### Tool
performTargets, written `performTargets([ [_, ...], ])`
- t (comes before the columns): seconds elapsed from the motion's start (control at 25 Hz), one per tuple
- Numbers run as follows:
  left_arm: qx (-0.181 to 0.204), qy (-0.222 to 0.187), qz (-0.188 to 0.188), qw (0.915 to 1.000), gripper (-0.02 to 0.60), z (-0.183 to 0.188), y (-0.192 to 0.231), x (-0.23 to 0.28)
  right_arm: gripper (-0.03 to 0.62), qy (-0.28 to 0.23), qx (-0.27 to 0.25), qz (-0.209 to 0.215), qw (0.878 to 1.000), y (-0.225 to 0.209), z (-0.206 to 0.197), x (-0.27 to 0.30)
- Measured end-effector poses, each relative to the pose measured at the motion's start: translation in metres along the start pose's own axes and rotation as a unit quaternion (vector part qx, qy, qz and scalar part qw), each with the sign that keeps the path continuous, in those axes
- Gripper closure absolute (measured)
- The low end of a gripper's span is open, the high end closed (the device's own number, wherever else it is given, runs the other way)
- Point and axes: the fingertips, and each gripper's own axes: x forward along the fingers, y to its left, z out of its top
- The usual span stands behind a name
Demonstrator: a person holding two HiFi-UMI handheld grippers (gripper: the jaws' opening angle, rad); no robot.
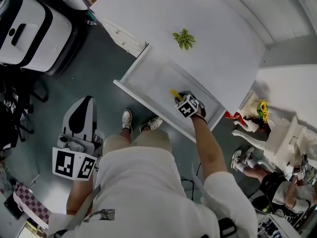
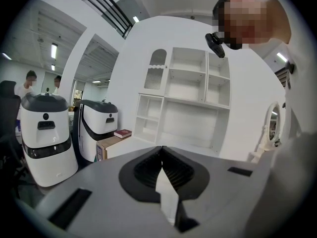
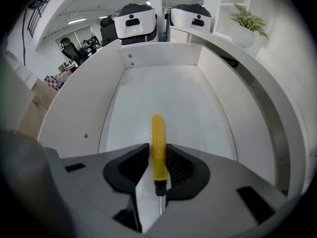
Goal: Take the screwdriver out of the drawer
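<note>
Closest to the body, the left hand-held gripper [image 2: 162, 157] hangs low by the person's side. Its jaws are pressed together with nothing in them. It points out into the room and has no job right now.

A bit further out, the person's right arm reaches down into the open drawer [image 1: 158, 78]. The right hand-held gripper [image 3: 158, 155] points steeply down into it. Its two black pads sit on both sides of the yellow handle of the screwdriver [image 3: 158, 133], so it is pinching the handle near the end where the metal shaft comes out. The screwdriver is lying on the white bottom of the drawer, near the front, with the handle pointing toward the back wall. Nothing else can be seen in the drawer.

So the step in hand looks like the grab: the tool is caught but not yet lifted. The next move should be to keep the squeeze tight and pull straight up, high enough to clear the front edge of the drawer. The handle is round and smooth, so it could slip or spin if the squeeze is weak.

Past the drawer is the white surface [image 1: 213, 48] it slides out from, with a small green plant [image 1: 184, 38] on top. Far off on the floor stand white robots [image 1: 29, 29].
</note>
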Motion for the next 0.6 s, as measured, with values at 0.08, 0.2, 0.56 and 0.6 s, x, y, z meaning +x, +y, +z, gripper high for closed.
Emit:
performTargets([
  [0.08,0.0,0.001,-0.006,1.0,0.566,0.0,-0.002,0.003,0.486,0.003,0.003,-0.001,1.0,0.001,0.001,0.0],
  [0.2,0.002,0.001,-0.016,0.9999,0.566,-0.001,-0.01,0.007,0.508,0.004,0.001,-0.009,1.0,0.003,-0.003,-0.001],
  [0.56,0.009,0.008,-0.05,0.9987,0.566,0.002,-0.015,0.017,0.511,0.004,0.04,-0.028,0.999,0.003,0.0,-0.001],
  [0.6,0.01,0.01,-0.053,0.9985,0.566,0.002,-0.016,0.017,0.511,0.004,0.042,-0.032,0.999,0.003,0.0,-0.001],
])
